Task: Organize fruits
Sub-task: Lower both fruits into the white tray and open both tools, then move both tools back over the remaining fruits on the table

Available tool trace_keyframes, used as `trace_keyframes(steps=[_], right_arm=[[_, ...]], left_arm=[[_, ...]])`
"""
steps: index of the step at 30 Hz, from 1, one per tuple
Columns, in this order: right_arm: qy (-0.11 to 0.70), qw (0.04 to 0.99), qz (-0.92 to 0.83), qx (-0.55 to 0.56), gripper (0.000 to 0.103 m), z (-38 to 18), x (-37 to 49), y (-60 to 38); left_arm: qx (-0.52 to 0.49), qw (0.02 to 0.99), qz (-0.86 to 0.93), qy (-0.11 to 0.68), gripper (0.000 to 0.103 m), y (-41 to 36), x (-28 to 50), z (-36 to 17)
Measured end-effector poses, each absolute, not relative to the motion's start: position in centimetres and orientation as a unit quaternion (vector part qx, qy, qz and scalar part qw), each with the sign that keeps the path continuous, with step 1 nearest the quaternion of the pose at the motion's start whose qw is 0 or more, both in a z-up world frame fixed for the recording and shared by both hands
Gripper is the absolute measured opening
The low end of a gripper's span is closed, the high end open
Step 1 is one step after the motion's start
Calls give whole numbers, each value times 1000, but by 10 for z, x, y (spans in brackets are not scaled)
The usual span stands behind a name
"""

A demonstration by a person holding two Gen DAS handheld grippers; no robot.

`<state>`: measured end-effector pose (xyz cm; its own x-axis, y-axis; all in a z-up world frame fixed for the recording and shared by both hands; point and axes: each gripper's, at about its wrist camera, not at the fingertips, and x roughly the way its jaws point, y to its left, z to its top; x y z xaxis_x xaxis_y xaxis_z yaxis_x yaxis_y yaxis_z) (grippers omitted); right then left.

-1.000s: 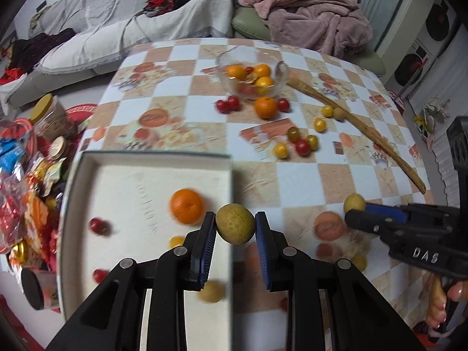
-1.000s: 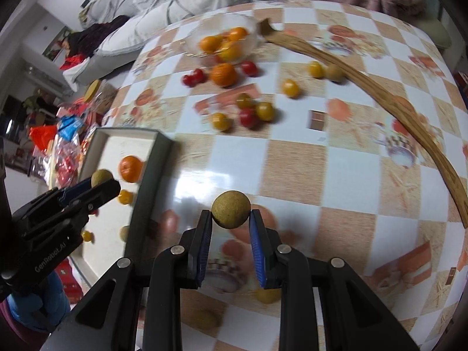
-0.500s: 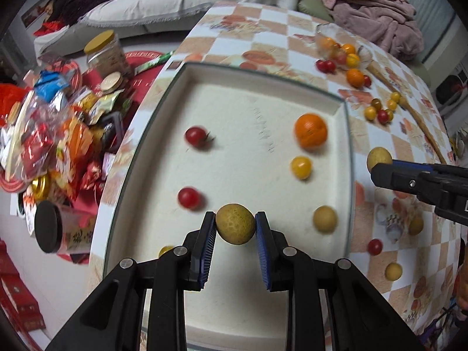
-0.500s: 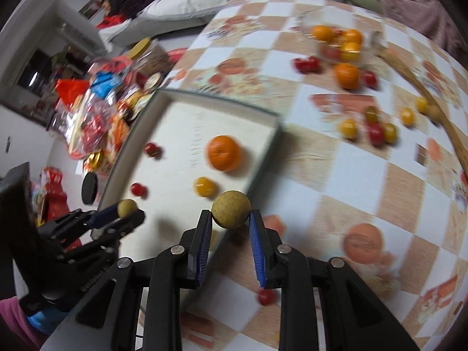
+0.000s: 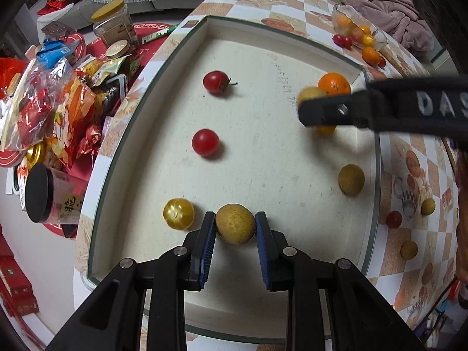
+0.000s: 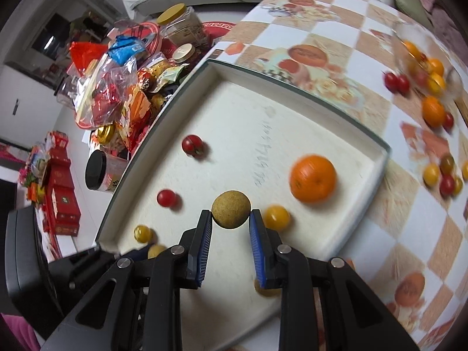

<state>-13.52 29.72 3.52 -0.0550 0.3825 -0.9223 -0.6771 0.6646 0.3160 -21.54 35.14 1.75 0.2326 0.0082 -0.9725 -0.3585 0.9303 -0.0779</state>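
Two claws, two fruits, above the shallow white rectangular tray (image 5: 187,38).

Left gripper (image 5: 235,227) pinches a round yellow-green fruit (image 5: 235,223); right gripper (image 6: 228,220) clamps a round tan-brown fruit (image 6: 231,209). Farther in lies a bright orange tangerine (image 6: 313,177).

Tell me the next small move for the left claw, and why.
Probably lower a touch and open. The left claw is shut on a longan already over the tray, with bare floor under it between the yellow tomato and another longan. Height above the floor is unclear, so ease down first.
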Motion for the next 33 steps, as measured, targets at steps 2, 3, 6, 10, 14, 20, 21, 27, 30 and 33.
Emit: trace_keyframes(steps=[2, 3, 6, 10, 14, 20, 21, 27, 30, 33], right_arm=[[612, 673, 393, -131, 28, 31, -133, 307], [613, 672, 393, -134, 28, 29, -131, 309], [617, 668, 390, -147, 29, 22, -127, 319], [625, 661, 381, -165, 29, 12, -126, 327], [618, 660, 384, -190, 34, 11, -130, 334], [618, 665, 386, -162, 61, 20, -122, 331], [618, 667, 387, -152, 67, 23, -119, 330], [599, 691, 395, -90, 83, 53, -106, 313], [588, 712, 379, -65, 83, 66, -101, 295], [583, 730, 352, -47, 83, 72, -97, 266]], left_arm=[[-144, 769, 118, 612, 29, 352, -216, 15], [-143, 769, 117, 611, 29, 352, -217, 14], [-139, 771, 115, 610, 29, 352, -217, 15], [-139, 772, 114, 610, 29, 352, -218, 15], [-134, 774, 112, 608, 31, 350, -219, 14], [-114, 789, 116, 593, 82, 348, -222, 22], [-113, 786, 116, 597, 82, 349, -222, 21], [-101, 782, 116, 604, 82, 350, -218, 24], [-88, 785, 111, 603, 82, 347, -213, 29], [-74, 792, 100, 598, 82, 342, -205, 36]])
